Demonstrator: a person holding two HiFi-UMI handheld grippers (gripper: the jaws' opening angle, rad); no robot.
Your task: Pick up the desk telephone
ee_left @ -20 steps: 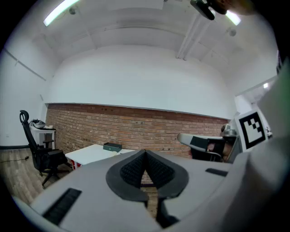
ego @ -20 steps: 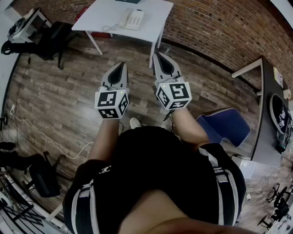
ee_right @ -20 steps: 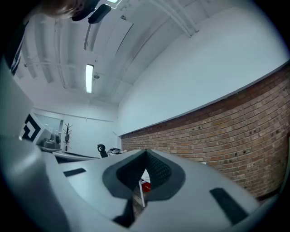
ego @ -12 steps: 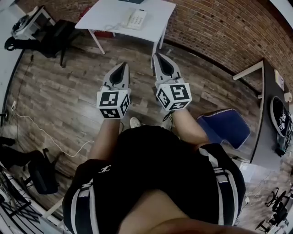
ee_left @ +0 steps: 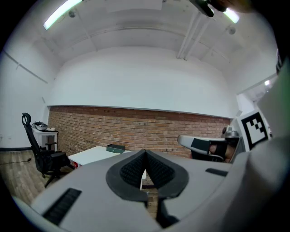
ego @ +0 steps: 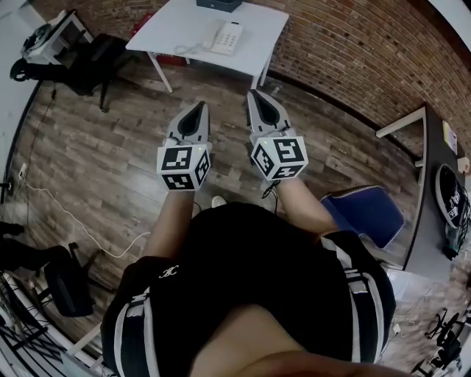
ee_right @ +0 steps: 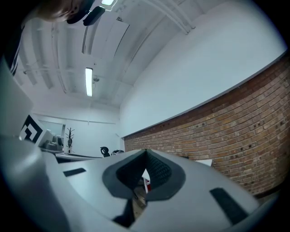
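Observation:
A white desk telephone (ego: 227, 37) lies on a white table (ego: 184, 29) against the brick wall, far ahead of me in the head view, its coiled cord trailing left. My left gripper (ego: 196, 109) and right gripper (ego: 256, 96) are held side by side above the wooden floor, well short of the table. Both are shut with nothing between their jaws. In the left gripper view the left gripper (ee_left: 145, 152) points at the table (ee_left: 93, 155) and the brick wall; the phone is hidden there. The right gripper (ee_right: 146, 152) shows only a sliver of the table.
A dark box (ego: 218, 4) sits at the table's far edge. A black office chair (ego: 88, 55) stands left of the table, a blue chair (ego: 364, 210) at my right, and a desk (ego: 430, 184) along the right side. A white cable (ego: 73, 224) runs over the floor.
The table and telephone have shifted right and slightly down in the head view as I step closer. Both grippers keep the same pose, still shut.

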